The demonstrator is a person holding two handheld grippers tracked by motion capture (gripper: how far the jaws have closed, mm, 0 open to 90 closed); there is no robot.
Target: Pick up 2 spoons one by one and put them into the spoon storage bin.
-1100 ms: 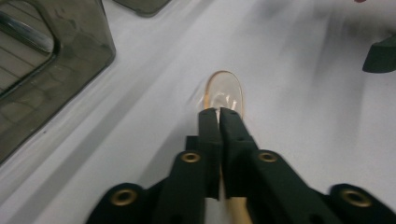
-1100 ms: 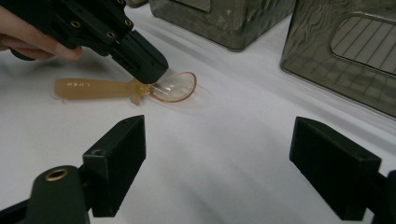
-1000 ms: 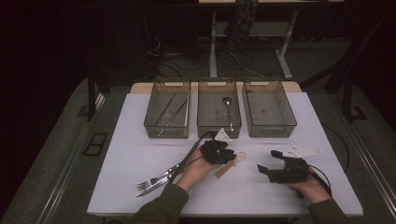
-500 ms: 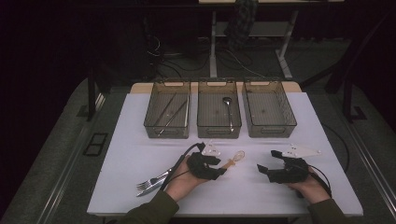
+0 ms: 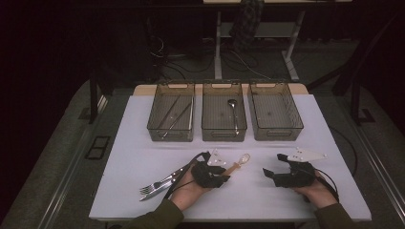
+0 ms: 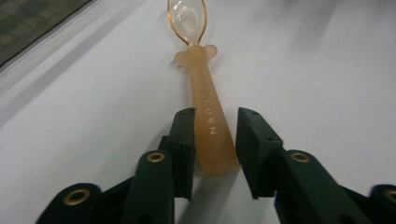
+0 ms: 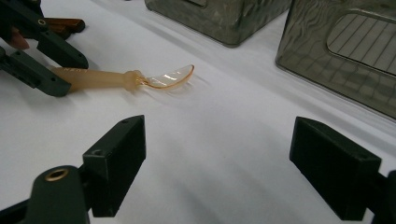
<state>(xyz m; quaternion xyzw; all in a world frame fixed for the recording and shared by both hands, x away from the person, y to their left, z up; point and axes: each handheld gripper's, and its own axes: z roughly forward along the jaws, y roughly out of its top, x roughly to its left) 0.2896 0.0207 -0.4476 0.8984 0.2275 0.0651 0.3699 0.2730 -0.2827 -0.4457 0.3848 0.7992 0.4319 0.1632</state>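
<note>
A translucent orange plastic spoon [image 5: 237, 164] lies flat on the white table, bowl toward the trays. In the left gripper view its handle [image 6: 205, 121] runs between my two black jaws. My left gripper [image 5: 225, 174] has just been closing, and its pads now meet the wide end of the handle on both sides. The right gripper view shows the same spoon [image 7: 163, 77] with the left gripper [image 7: 77, 74] around its handle. My right gripper [image 5: 273, 165] rests to the right of the spoon, open, with bare table between its jaws [image 7: 219, 140].
Three smoky plastic trays stand in a row at the back: the left one [image 5: 170, 138] holds thin utensils, the middle one [image 5: 224, 139] a metal spoon [image 5: 232, 107], then the right one [image 5: 277, 138]. Forks and a knife [image 5: 155, 187] lie by my left forearm.
My left gripper has slid left and back toward me along the spoon, from over its middle to the end of the handle. The right gripper has not moved.
</note>
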